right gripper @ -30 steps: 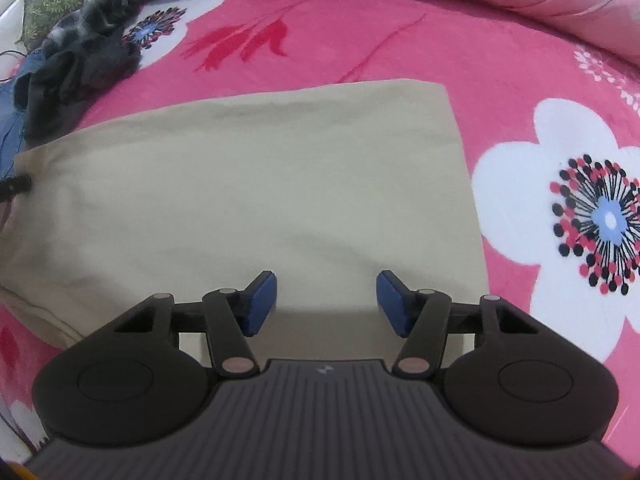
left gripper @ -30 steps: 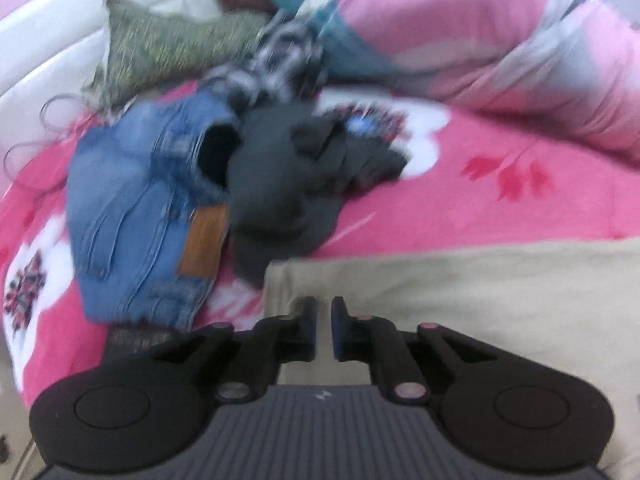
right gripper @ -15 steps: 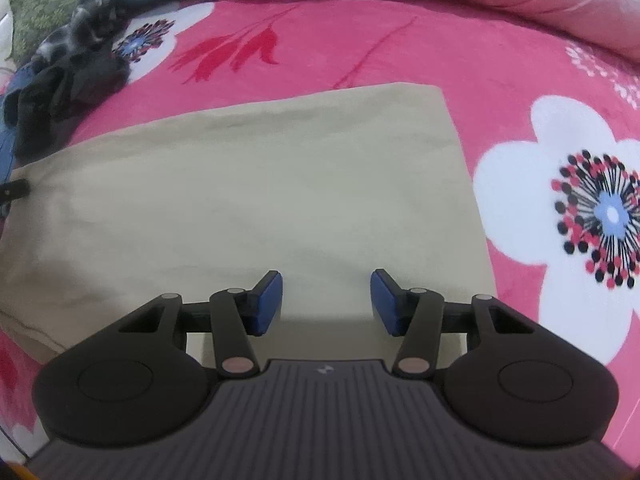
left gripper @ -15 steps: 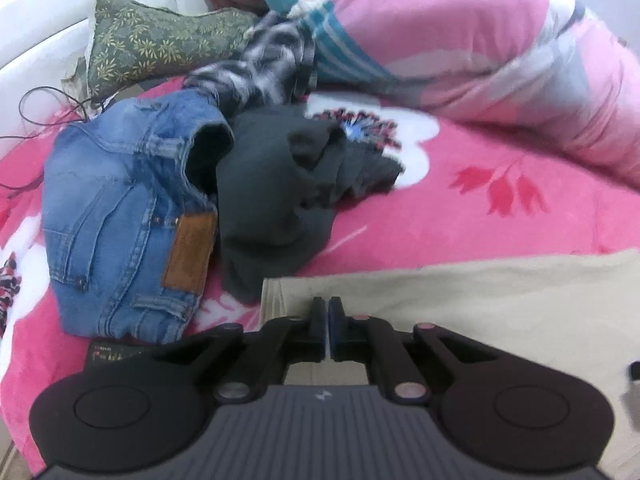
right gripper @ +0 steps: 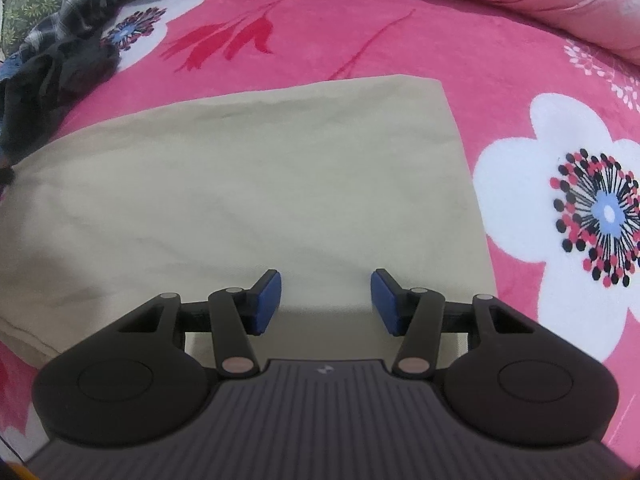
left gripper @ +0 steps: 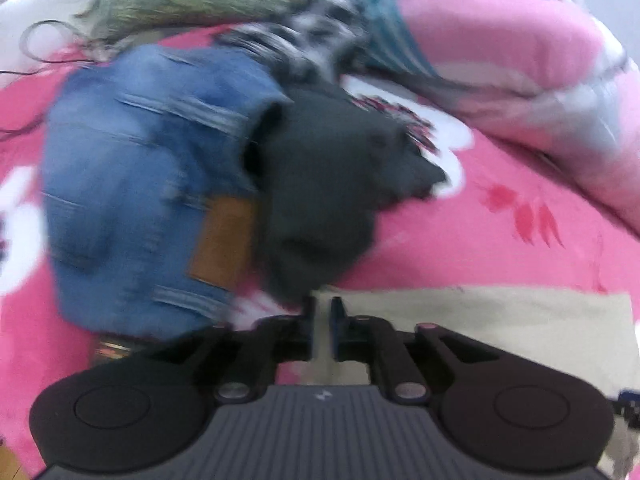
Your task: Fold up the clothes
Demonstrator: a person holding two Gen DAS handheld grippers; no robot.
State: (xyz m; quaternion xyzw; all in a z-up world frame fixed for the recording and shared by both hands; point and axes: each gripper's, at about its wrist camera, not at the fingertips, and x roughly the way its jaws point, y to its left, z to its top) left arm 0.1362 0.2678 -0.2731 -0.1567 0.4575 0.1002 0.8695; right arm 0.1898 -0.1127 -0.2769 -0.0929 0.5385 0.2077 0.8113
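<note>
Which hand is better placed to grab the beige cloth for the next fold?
Right. The right gripper has its fingers spread directly over the beige cloth. The left gripper is nearly shut at the cloth's corner, beside the jeans.

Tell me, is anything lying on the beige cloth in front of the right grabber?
No, nothing visible. The right gripper hangs open over the folded beige cloth, whose top is bare. The dark clothes pile lies off its far left corner.
</note>
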